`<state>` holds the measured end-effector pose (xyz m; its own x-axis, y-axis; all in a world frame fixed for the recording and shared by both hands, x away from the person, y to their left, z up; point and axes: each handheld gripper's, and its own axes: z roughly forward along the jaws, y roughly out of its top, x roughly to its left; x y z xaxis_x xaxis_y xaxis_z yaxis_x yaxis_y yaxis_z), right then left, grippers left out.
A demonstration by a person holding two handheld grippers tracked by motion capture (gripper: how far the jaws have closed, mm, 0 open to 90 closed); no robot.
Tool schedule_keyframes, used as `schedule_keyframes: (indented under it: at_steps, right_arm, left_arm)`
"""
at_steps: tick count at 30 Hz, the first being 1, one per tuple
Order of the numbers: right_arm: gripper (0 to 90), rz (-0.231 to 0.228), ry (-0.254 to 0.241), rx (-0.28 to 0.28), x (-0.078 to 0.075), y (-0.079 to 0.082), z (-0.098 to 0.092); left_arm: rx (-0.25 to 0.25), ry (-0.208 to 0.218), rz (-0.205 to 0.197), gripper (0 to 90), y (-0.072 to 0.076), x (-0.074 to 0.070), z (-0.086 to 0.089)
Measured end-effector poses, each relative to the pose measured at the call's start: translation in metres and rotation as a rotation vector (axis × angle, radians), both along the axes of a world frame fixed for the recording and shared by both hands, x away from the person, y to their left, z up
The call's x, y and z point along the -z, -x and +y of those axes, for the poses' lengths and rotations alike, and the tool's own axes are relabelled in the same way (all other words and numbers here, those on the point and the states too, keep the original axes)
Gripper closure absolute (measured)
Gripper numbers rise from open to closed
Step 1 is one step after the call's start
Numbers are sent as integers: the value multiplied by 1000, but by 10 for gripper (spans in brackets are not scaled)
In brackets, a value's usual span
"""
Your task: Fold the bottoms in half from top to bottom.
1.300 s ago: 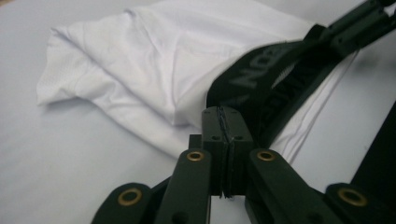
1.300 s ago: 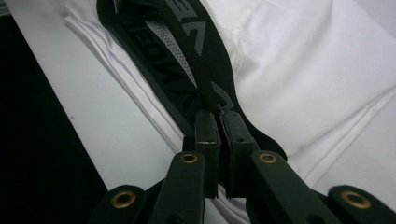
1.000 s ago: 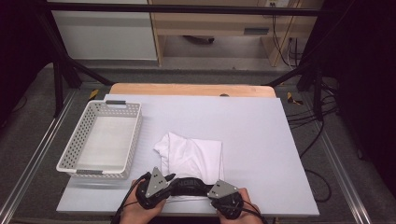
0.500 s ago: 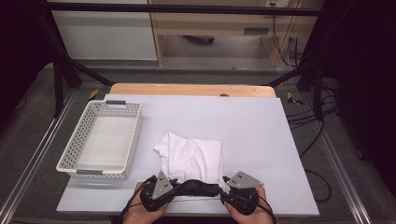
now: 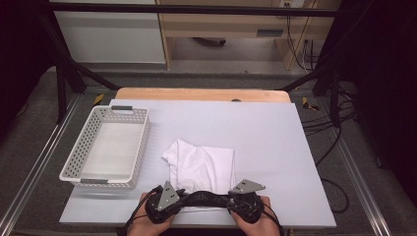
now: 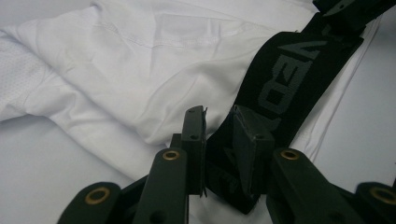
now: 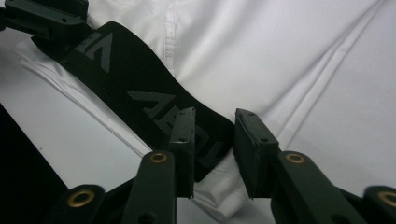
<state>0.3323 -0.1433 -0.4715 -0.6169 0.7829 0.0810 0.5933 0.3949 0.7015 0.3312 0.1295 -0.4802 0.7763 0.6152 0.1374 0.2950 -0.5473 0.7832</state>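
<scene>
Shifted rightward, right gripper (image 5: 235, 199), jaws just narrowing, and left gripper (image 5: 183, 199) each pinch opposite ends of the black waistband (image 5: 206, 198), stretched crosswise along the white garment's (image 5: 201, 164) near edge.

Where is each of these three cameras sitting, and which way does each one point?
High view: above the person's side, looking forward and down on the table; both hands show.
Left gripper view: rides the left gripper, looking along its jaws at the black waistband and white garment.
Right gripper view: rides the right gripper, same way.
Both gripper views share the waistband, and each shows the other gripper's end.
</scene>
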Motion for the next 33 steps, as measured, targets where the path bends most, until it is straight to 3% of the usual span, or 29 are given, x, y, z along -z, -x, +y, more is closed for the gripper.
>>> schedule_keyframes:
  at_steps: [3, 5, 13, 18, 24, 33]
  right_arm:
    - [845, 4, 7, -21, -1, 0, 1]
    - [882, -1, 19, -18, -3, 1, -1]
    - [887, -3, 20, 5, -6, 6, -6]
    - [885, 12, 8, -2, -4, 6, -7]
    - [876, 3, -1, -16, -1, 7, -6]
    - [864, -8, -5, -36, 0, 6, -7]
  left_arm:
    - [-3, -4, -1, 740, 1, 0, 2]
    - [-6, 0, 1, 740, 1, 0, 4]
    - [1, -7, 4, 734, 3, 0, 6]
    - [4, -5, 18, 730, 6, -1, 11]
    - [0, 10, 27, 722, 6, -1, 15]
    - [-2, 1, 25, 707, 6, -2, 17]
